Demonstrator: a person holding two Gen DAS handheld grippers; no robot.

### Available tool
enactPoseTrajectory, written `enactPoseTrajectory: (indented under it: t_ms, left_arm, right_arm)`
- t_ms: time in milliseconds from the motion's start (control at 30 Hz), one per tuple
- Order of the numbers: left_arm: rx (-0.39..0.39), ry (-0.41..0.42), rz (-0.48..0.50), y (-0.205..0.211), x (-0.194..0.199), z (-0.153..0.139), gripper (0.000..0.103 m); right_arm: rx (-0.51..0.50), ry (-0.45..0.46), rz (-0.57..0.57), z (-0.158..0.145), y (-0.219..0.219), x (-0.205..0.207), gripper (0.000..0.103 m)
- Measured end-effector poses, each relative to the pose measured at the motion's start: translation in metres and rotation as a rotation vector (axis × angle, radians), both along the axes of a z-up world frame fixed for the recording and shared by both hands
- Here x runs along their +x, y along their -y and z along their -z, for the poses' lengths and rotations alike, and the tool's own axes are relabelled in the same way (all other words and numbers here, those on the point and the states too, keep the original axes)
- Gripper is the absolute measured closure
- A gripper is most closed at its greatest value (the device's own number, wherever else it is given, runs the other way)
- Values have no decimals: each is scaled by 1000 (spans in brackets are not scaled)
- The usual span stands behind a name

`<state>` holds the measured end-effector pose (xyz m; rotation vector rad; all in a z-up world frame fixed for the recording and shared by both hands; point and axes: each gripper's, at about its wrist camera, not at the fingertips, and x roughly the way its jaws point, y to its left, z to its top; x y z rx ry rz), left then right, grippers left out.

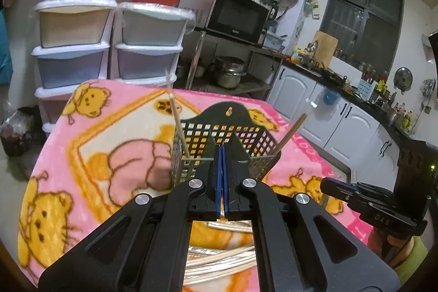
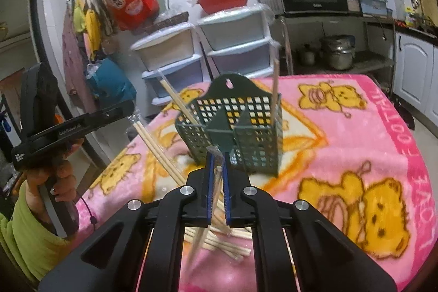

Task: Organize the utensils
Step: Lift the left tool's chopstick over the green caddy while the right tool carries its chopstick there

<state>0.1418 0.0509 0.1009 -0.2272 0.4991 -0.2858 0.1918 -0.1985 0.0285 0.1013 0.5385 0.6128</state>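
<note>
Standing at frame centre on the pink blanket (image 2: 356, 127), the green basket (image 2: 241, 122) holds one chopstick (image 2: 274, 89) upright. Just below it, the right gripper (image 2: 218, 155) pinches a wrapped chopstick (image 2: 216, 182). The left gripper (image 1: 222, 152), pads pressed together, sits before the basket over loose chopsticks (image 1: 219, 259).

A pink fleece blanket with yellow bear prints (image 2: 356, 127) covers the surface. On it stand a dark green perforated plastic utensil basket (image 2: 241, 127) mid-surface and loose pale wooden chopsticks (image 2: 227, 245) by the near edge.

black gripper (image 2: 217, 182) | blue jaw pads | silver screws | lime-green sleeve (image 2: 24, 231)
</note>
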Motion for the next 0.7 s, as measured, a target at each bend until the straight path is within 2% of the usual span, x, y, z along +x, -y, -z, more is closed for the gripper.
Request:
enactPoseTrajectory:
  t_ms: [267, 700]
  left_arm:
    - [-12, 61, 28, 7, -7, -22, 103]
    - [-14, 112, 55, 14, -11, -46, 103]
  right_arm:
    - [4, 65, -25, -25, -8, -5, 98]
    - [8, 158, -42, -58, -17, -8, 98]
